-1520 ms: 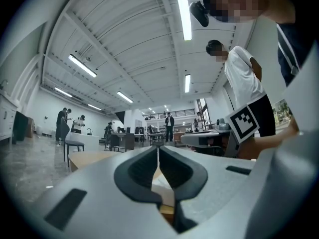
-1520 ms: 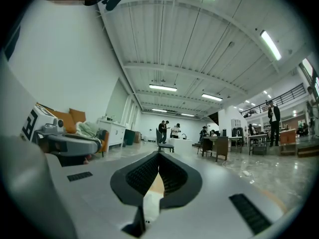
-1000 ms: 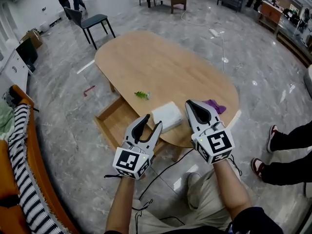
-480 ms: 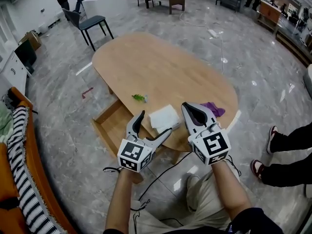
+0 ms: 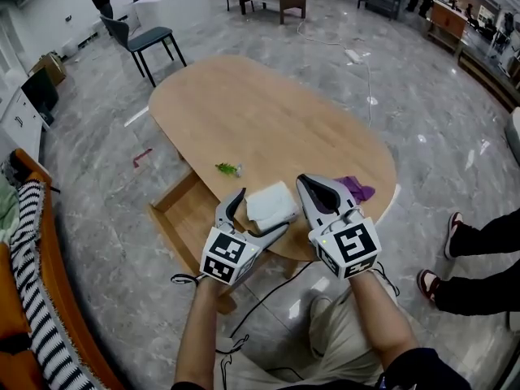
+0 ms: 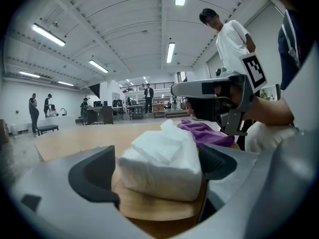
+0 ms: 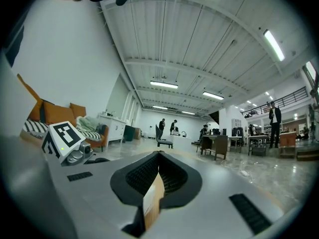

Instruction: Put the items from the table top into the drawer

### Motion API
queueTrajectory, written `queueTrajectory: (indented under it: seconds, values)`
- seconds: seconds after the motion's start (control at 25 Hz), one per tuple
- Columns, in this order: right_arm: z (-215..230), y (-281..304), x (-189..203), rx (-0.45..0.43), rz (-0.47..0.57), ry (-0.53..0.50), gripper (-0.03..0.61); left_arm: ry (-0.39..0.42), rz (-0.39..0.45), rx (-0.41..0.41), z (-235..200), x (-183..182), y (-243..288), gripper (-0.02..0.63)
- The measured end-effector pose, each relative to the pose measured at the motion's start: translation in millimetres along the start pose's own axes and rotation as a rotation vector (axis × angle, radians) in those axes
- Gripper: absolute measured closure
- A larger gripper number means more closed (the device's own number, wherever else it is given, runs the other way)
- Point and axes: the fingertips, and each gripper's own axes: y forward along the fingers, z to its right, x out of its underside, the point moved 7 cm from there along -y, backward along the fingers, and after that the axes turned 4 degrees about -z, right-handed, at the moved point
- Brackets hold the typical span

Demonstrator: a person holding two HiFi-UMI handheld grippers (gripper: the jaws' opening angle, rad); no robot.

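A white tissue pack (image 5: 272, 204) lies on the oval wooden table (image 5: 260, 112) near its front edge. My left gripper (image 5: 264, 210) reaches over that edge with its jaws opening, one on each side of the pack. In the left gripper view the pack (image 6: 162, 166) fills the space between the dark pads (image 6: 94, 176) without being squeezed. My right gripper (image 5: 307, 182) is shut and empty, just right of the pack. A purple cloth (image 5: 356, 190) lies behind it, and a small green item (image 5: 227, 169) is farther left. The wooden drawer (image 5: 183, 218) stands open under the table's left side.
A dark chair (image 5: 146, 39) stands beyond the table. An orange sofa with a striped blanket (image 5: 32, 299) lines the left edge. A person's legs and shoes (image 5: 479, 258) are at the right. A cable runs over the floor below the table's front.
My left gripper sank and moved forward to the table's edge, and its jaws spread wide around the white pack. The right gripper stayed where it was.
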Motion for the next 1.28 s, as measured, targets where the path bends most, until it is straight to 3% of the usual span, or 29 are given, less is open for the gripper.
queueTrajectory:
  seconds: [0.28,0.72,1.28]
  values:
    - [1.6,1.3,0.7,-0.002,-0.009,-0.012,0.561,-0.010,-0.019,0.011,-2.0,2.1,5.0,0.113]
    - [-7.4,1.5,1.4,-0.020,-0.029,-0.040,0.561,0.010,-0.006,0.002,-0.7,3.5,-0.3,0.235]
    - [-13.3,4.6,-0.5,-0.043,-0.021,-0.038,0.561,-0.015,0.027,-0.044,-4.3,-4.0,-19.0,0.255]
